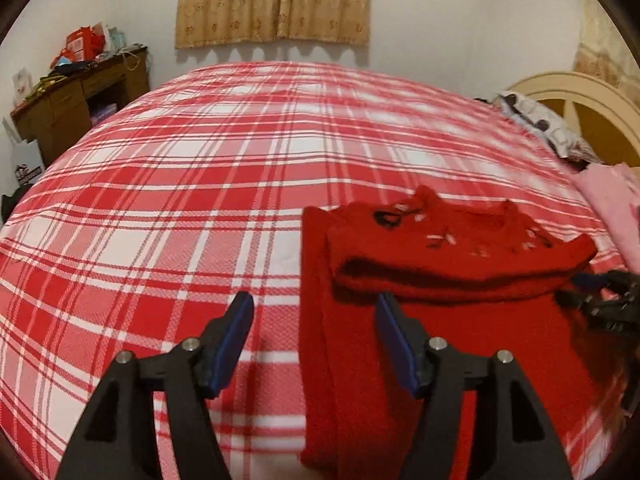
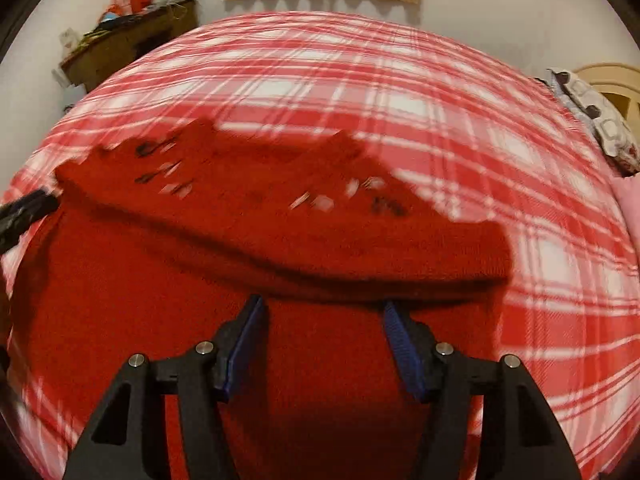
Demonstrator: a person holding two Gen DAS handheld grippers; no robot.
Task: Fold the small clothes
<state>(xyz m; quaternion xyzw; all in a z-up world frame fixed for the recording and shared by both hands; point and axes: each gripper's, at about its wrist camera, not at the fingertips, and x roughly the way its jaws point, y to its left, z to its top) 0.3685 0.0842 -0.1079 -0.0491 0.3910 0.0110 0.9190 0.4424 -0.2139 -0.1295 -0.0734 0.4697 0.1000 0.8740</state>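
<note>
A small red knitted sweater (image 1: 440, 300) with white and black stitched marks lies on the plaid bed. Its upper part is folded over the lower part. In the left wrist view my left gripper (image 1: 314, 304) is open and empty, straddling the sweater's left edge. My right gripper (image 1: 600, 304) shows at the sweater's right edge. In the right wrist view the sweater (image 2: 260, 260) fills the middle. My right gripper (image 2: 322, 308) is open and empty over the lower part, just below the folded edge. My left gripper (image 2: 24, 212) shows at the far left.
The bed has a red and white plaid cover (image 1: 200, 160). A wooden desk (image 1: 76, 104) with clutter stands at the back left. A pillow (image 1: 540, 124), a cream headboard (image 1: 592, 104) and pink cloth (image 1: 612, 204) are at the right. A curtain (image 1: 276, 0) hangs behind.
</note>
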